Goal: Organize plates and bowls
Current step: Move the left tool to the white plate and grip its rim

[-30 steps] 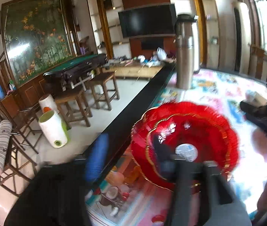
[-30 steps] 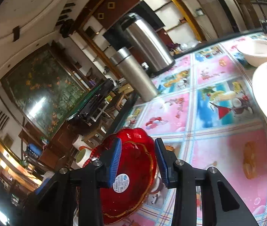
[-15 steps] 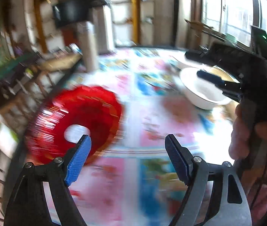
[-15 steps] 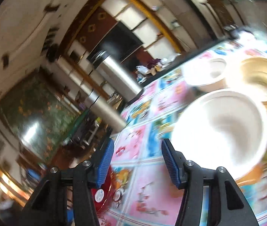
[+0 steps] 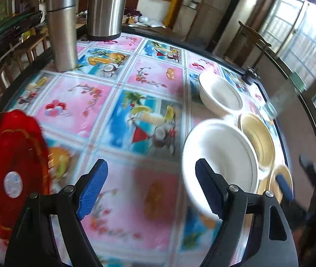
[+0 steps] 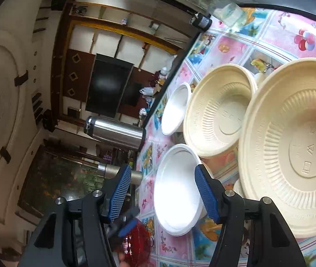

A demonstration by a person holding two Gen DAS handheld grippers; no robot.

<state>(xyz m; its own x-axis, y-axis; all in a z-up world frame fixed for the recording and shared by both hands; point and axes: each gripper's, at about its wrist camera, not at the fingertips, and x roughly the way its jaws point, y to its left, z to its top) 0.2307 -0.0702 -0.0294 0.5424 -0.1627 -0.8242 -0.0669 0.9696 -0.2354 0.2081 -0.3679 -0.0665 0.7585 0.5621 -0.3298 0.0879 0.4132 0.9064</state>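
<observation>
Several dishes sit on the table (image 5: 117, 82), whose cloth is printed with fruit and drink pictures. Nearest the left gripper (image 5: 151, 187) is a white plate (image 5: 220, 153), blurred, its near rim lying behind the gripper's right finger. Just beyond it are a cream bowl (image 5: 258, 140) and a smaller white bowl (image 5: 221, 93) farther back. In the right wrist view the same white plate (image 6: 175, 191) lies between the right gripper's (image 6: 162, 193) fingers as seen from the camera, and a second, larger cream bowl (image 6: 296, 146) fills the right side, overlapping the first cream one (image 6: 220, 109). At the table's left edge rests a red plate (image 5: 11, 169) with a round white sticker, well apart from the white and cream dishes.

Both grippers have their jaws spread wide and grip nothing.

Toward the far side of the table stand a steel tumbler (image 5: 62, 31) and, behind it, a larger steel flask (image 5: 105, 6), both upright. A television (image 6: 110, 86) hangs on the wall beyond the table.
</observation>
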